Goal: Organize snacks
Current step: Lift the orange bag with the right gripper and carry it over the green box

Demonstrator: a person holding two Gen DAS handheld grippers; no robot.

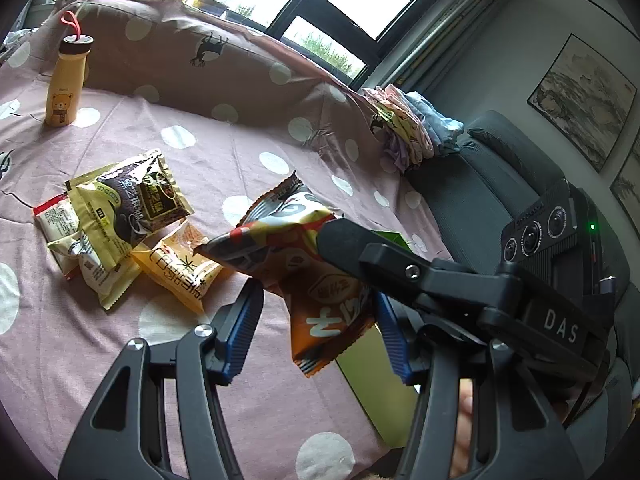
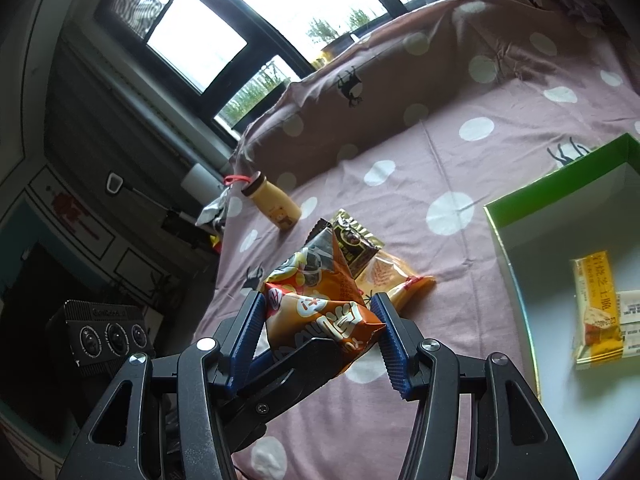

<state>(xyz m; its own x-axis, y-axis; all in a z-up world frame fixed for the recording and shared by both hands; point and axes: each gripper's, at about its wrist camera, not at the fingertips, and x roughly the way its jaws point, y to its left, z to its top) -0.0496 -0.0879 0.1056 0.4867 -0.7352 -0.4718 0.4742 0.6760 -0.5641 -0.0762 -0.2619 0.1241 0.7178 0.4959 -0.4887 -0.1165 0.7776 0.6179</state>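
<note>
right tongs (image 2: 319, 322) grip an orange snack bag (image 2: 320, 304) between left tongs (image 1: 316, 322), which read "das", gripping nothing.

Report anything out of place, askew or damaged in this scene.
One oddity: the orange snack bag is squeezed and crumpled between the right gripper pads while also hanging inside the left gripper open jaws. The other packets lie in an overlapping heap on the bedsheet, outside the green box.

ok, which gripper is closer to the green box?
Right. The right gripper, holding the orange snack bag, sits beside the green box; the left gripper is further off, on the side away from the box.
</note>
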